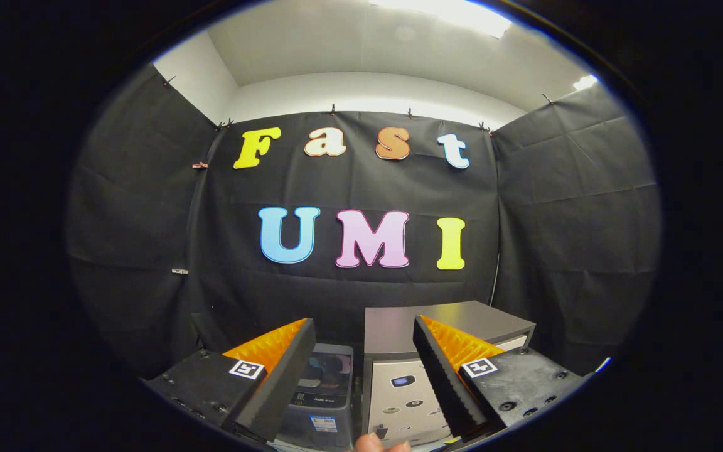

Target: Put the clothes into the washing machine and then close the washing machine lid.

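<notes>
Plainly, the washing machine (427, 361) stood low ahead of the tongs (361, 376), a small grey box with a flat dark lid (399, 323) lying level across its top and a pale front panel with a few buttons showing between the two fingers. That lid looked down and shut, as far as the view reached, though its right part sat behind the right finger and the seam could not be followed all the way round. Just beside the machine on its left stood a clear plastic bin (324, 395), and through its wall some dark and pinkish shapes showed, which might have been clothes or might have been a print or a reflection; this was too blurred to settle. No garment lay on the lid or hung from the machine. The tongs stood wide open, with nothing between the fingers and neither finger touching the machine or the bin. A fingertip (371, 443) of the person's hand showed just under the gap. As a judgement, the scene fitted two stages alike: clothes waiting in the bin with the lid down over a drum not loaded, or clothes already inside with the lid closed over them. The inside of the machine was hidden, so how much was left could not be told.
</notes>
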A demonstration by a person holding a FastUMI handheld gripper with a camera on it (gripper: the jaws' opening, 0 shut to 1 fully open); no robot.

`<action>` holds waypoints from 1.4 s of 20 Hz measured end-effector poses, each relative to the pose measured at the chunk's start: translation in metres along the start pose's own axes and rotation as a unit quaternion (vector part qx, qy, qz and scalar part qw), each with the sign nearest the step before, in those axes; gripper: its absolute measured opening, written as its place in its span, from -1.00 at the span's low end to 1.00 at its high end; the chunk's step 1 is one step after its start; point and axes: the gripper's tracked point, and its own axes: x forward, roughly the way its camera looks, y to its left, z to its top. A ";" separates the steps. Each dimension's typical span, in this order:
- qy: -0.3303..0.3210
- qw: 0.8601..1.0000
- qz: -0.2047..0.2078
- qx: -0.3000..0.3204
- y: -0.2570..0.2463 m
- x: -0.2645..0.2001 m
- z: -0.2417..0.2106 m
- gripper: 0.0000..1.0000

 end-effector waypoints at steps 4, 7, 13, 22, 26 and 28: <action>0.000 1.000 -0.003 -0.002 -0.001 0.000 0.001 0.96; 0.001 1.000 -0.004 -0.002 -0.002 0.000 -0.001 0.96; 0.003 1.000 -0.010 -0.005 -0.005 0.002 -0.001 0.96; 0.011 1.000 -0.008 -0.008 -0.002 0.007 -0.005 0.96; 0.012 1.000 -0.009 -0.009 -0.001 0.009 -0.005 0.96; 0.012 1.000 -0.013 -0.008 -0.003 0.011 -0.005 0.96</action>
